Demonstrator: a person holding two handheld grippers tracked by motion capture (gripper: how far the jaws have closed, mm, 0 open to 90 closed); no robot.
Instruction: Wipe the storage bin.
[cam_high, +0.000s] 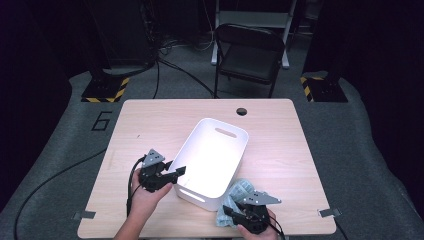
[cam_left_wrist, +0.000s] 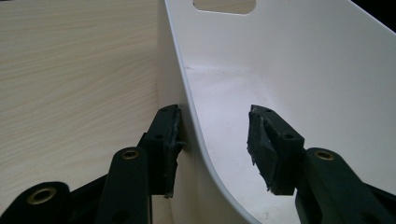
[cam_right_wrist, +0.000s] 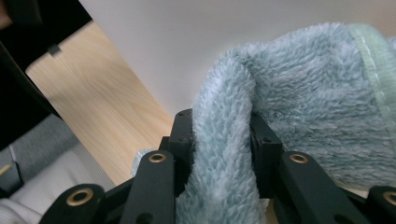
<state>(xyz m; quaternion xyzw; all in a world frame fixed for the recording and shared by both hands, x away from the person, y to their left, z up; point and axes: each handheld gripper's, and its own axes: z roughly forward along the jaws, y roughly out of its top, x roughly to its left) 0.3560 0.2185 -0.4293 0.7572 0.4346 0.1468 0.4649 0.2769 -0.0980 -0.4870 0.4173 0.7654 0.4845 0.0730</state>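
Observation:
A white plastic bin with handle slots stands in the middle of the wooden table. My left gripper is at the bin's left rim. In the left gripper view it is open and straddles the bin wall: one pad rests against the outside, the other hangs inside, apart from the wall. A light blue fluffy towel lies against the bin's near right corner. My right gripper is shut on a fold of the towel, pinched between its pads.
A black folding chair stands beyond the table's far edge. There is a round cable hole near that edge. Cables and yellow-black stand bases sit on the grey floor. The table's near edge is just below both hands.

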